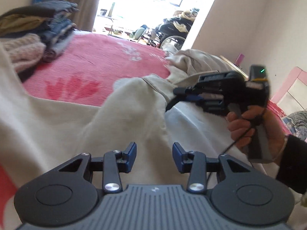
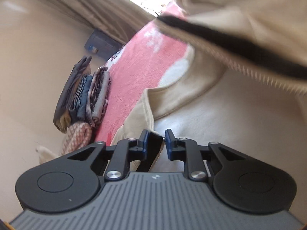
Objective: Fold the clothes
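The cream garment (image 1: 57,124) lies spread over the bed (image 1: 107,61), which is covered with a pink blanket, and it fills the lower half of the left wrist view. One part of it rises as a ridge toward 1 o'clock, because the right gripper (image 1: 177,93) is lifting it there. In the right wrist view this gripper (image 2: 164,140) is clenched on a thin edge of the cream cloth, near a seam with a zipper (image 2: 249,71) that runs blurred across the upper right. I judge that the edge is held high so that it can be carried over the flat part and make a fold; how many folds the garment already has, I cannot tell.

The left gripper (image 1: 154,150) is released, with a clear gap between its blue pads (image 1: 132,151) and nothing between them. It hovers just above the flat cloth at 6 o'clock of its view, probably to be ready to press or pin the cloth while the other side is pulled.

A stack of folded clothes (image 1: 48,26) stands at 10 o'clock near the wall, well apart from the garment. This seems the place for finished pieces. A hand (image 1: 249,132) in a dark sleeve holds the right gripper's handle at 3 o'clock.
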The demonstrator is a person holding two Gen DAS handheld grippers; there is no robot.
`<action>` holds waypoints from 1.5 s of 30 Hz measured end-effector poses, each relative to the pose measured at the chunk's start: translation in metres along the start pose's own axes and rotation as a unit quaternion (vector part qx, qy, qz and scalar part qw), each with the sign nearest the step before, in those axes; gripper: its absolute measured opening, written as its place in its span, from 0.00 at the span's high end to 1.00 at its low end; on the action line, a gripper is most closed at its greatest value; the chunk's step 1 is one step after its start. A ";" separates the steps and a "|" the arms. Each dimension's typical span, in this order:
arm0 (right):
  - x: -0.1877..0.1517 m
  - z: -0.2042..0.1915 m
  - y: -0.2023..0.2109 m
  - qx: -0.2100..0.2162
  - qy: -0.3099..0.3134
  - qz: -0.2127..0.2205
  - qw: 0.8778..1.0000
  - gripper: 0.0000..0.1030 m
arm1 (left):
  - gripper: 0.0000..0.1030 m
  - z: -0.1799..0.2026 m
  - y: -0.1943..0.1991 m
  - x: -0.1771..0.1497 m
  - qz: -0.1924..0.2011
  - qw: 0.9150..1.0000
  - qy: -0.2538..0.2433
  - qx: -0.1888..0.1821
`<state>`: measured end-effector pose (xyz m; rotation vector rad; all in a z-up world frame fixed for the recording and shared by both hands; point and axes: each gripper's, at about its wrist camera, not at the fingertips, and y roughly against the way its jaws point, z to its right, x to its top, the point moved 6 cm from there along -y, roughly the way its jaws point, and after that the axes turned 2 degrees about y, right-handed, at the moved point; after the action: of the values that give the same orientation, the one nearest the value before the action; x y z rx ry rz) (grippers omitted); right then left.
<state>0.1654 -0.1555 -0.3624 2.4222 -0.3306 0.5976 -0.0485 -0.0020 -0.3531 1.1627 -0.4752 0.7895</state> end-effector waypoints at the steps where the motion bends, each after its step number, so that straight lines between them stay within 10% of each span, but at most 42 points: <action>1: 0.003 -0.008 0.007 -0.003 0.021 0.004 1.000 0.87 | 0.61 0.003 -0.008 0.001 -0.006 1.000 -0.003 -0.001; 9: 0.025 -0.060 0.021 -0.096 0.205 0.009 0.974 0.89 | 0.59 0.008 -0.047 -0.004 -0.052 0.998 -0.024 0.024; 14: 0.004 -0.057 -0.022 -0.240 0.334 -0.025 0.911 0.90 | 0.57 0.009 -0.052 -0.006 -0.056 0.998 -0.031 0.028; 19: -0.003 -0.037 -0.034 -0.243 0.314 -0.031 0.917 0.86 | 0.54 0.021 -0.054 -0.012 -0.045 0.994 -0.085 0.044; 25: -0.006 -0.042 0.054 -0.066 0.107 -0.008 0.992 0.79 | 0.56 0.002 -0.049 -0.010 -0.032 0.999 -0.012 0.002; 32: -0.094 -0.034 0.041 -0.050 0.057 -0.169 0.983 0.79 | 0.61 -0.008 -0.050 -0.008 -0.030 0.999 0.023 -0.011; 45: -0.116 -0.042 0.042 -0.064 0.092 -0.187 0.976 0.94 | 0.63 0.005 -0.047 -0.010 -0.028 0.998 -0.041 0.030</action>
<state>0.0355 -0.1522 -0.3683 2.2045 0.1596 0.6013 -0.0186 -0.0183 -0.3879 1.2614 -0.4877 0.7144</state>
